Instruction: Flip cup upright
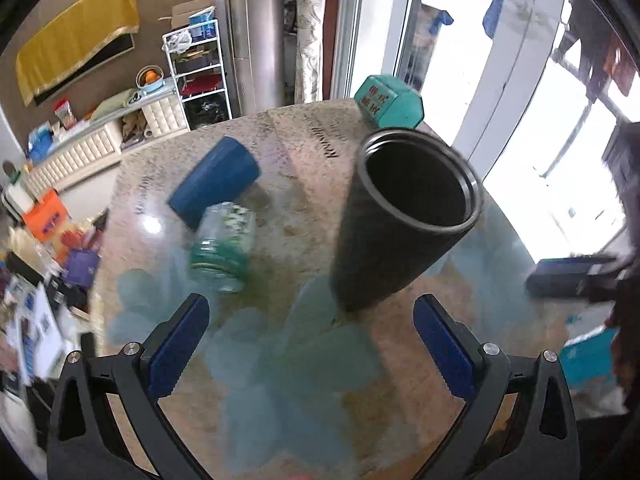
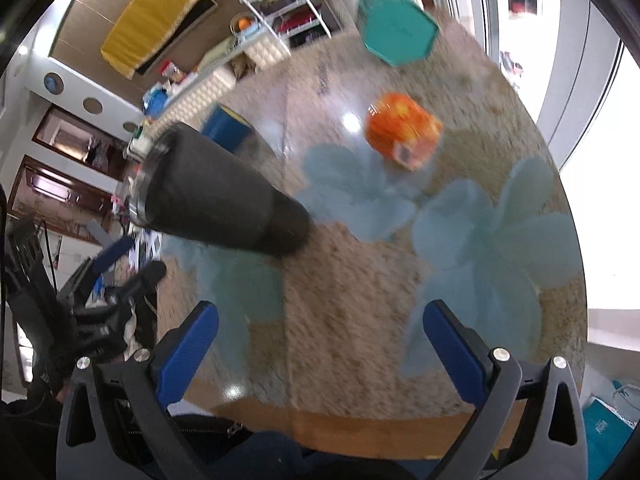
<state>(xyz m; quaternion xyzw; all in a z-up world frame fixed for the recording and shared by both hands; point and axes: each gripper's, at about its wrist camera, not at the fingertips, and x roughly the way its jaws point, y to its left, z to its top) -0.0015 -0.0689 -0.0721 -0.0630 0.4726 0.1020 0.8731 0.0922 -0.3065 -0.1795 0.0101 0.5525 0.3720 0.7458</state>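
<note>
A tall black cup (image 1: pixel 404 216) stands upright on the round table (image 1: pixel 304 152), its open mouth up. It also shows in the right wrist view (image 2: pixel 216 200) at the left. My left gripper (image 1: pixel 312 340) is open and empty, a little short of the cup's base. My right gripper (image 2: pixel 320 344) is open and empty over the table's near part, the cup off to its far left. The left gripper (image 2: pixel 100 276) shows at the left edge of the right wrist view.
A blue cup (image 1: pixel 214 182) lies on its side and a clear green-printed jar (image 1: pixel 224 248) lies beside it. A teal hexagonal box (image 1: pixel 390 100) stands at the far edge. An orange pack (image 2: pixel 404 130) sits mid-table. A sideboard and shelf stand beyond.
</note>
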